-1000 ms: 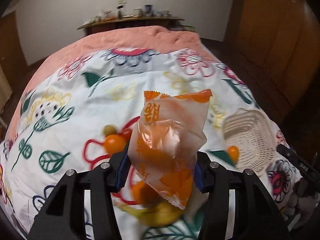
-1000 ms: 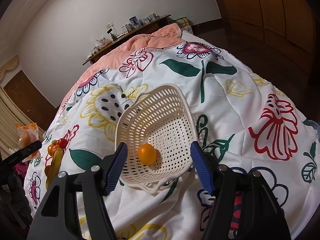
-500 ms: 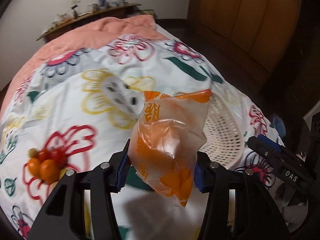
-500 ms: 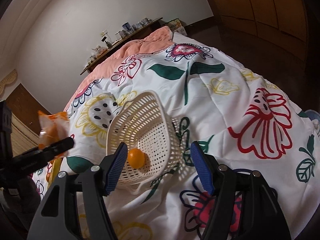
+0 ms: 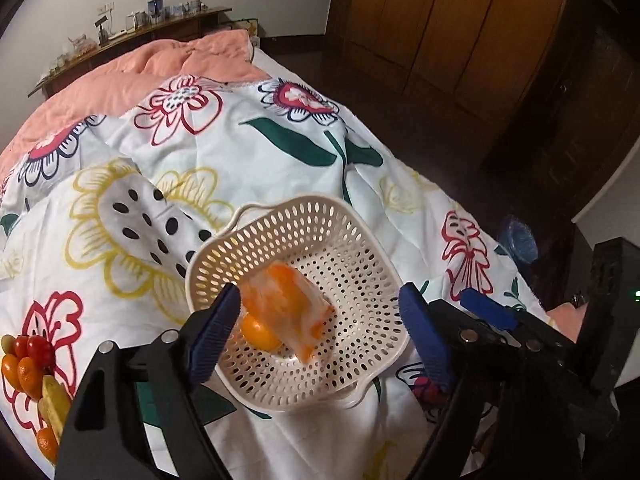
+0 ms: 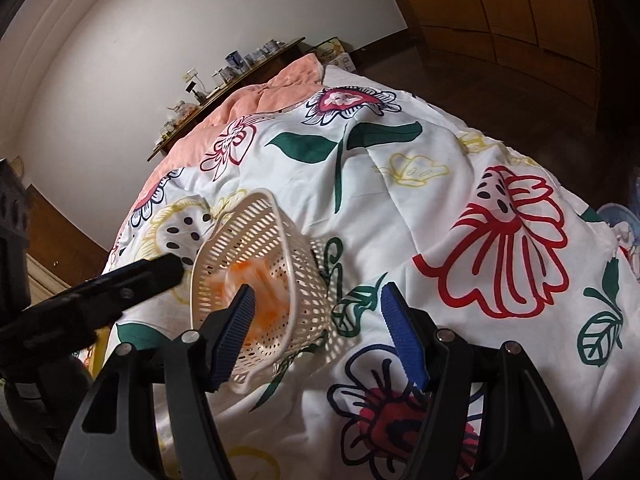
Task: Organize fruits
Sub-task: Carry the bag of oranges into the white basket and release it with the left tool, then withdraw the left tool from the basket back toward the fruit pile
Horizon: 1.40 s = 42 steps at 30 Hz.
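A cream perforated basket [image 5: 360,264] sits on the floral bedspread. Inside it lie an orange-and-clear plastic packet of fruit [image 5: 286,304] and a loose orange [image 5: 256,332]. My left gripper [image 5: 320,332] is open and empty, its blue pads spread just above the basket's near rim. A pile of loose fruit, with cherry tomatoes [image 5: 34,348], oranges and a banana, lies at the far left. In the right wrist view the basket [image 6: 264,276] stands tilted with the packet [image 6: 256,280] inside. My right gripper [image 6: 316,332] is open and empty just right of it.
The bed carries a white floral quilt [image 5: 280,152] over a peach blanket [image 5: 140,76]. A wooden shelf with cups [image 5: 132,28] stands behind. Wooden wardrobes [image 5: 460,28] and dark floor lie to the right. My right gripper [image 5: 520,332] shows at the right.
My left gripper swung right from the fruit pile to over the basket, opened, and let go of the packet, which now lies in the basket on the orange. The right gripper drifted slightly right.
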{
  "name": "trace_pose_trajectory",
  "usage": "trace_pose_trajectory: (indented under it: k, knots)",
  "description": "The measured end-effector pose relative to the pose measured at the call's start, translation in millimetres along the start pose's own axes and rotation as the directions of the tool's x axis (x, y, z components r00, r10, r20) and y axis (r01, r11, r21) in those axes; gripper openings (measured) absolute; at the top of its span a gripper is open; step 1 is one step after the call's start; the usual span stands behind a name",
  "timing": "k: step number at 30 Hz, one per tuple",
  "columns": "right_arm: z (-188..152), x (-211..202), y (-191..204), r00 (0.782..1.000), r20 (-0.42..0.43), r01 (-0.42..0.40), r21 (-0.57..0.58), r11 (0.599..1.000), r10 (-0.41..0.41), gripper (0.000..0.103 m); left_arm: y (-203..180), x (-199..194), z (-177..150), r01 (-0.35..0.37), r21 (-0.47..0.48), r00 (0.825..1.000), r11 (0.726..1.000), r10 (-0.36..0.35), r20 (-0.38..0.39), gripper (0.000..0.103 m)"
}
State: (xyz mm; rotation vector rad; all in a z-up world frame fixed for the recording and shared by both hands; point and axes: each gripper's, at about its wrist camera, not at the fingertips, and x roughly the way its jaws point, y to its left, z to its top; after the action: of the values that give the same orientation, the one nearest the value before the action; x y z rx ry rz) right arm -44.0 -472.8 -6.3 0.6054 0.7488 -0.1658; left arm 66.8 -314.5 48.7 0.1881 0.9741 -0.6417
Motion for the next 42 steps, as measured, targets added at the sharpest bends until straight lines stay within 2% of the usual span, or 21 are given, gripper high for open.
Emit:
trace_pose_trajectory:
  k: [8,13,15,18,24,27,36,42]
  knots:
    - [-1.3,-5.8,10.2,1.0,0.011,-0.006,-0.023,1.0,0.006,0.067,17.6,-15.1,2.3,-0.054,-0.035,0.998,0.998,0.055,0.029,0.083]
    - [-4.9,-7.8,28.8,1.0,0.023,0.012,-0.081,0.997,-0.01,0.072,27.8,-24.2,-2.7,-0.103,-0.041,0.993,0.994,0.104,0.047,0.083]
    - [-6.7,-8.2,35.3,0.999,0.029,0.023,-0.1,0.995,-0.02,0.075,34.3,-28.1,-4.7,-0.113,-0.06,0.992,0.992,0.116,0.05,0.086]
    - [-8.6,-9.1,41.5,0.999,0.033,0.031,-0.112,0.993,-0.027,0.079,43.8,-32.5,-8.0,-0.151,-0.075,0.986,0.986,0.156,0.059,0.087]
    - [-12.1,-9.0,50.2,0.998,0.037,0.049,-0.135,0.99,-0.044,0.082,57.6,-40.6,-14.4,-0.208,-0.092,0.974,0.974,0.215,0.075,0.089]
    - [-13.7,-9.7,54.2,0.998,0.036,0.049,-0.143,0.988,-0.044,0.082,60.3,-46.9,-16.2,-0.226,-0.09,0.968,0.97,0.233,0.088,0.093]
    - [-18.0,-9.0,68.0,0.999,0.028,0.038,-0.168,0.985,-0.033,0.082,72.8,-67.8,-23.1,-0.244,-0.104,0.96,0.964,0.256,0.117,0.094]
    - [-21.7,-10.7,78.7,1.0,0.023,0.019,-0.191,0.981,-0.015,0.082,99.0,-87.6,-33.2,-0.275,-0.137,0.947,0.952,0.293,0.135,0.096]
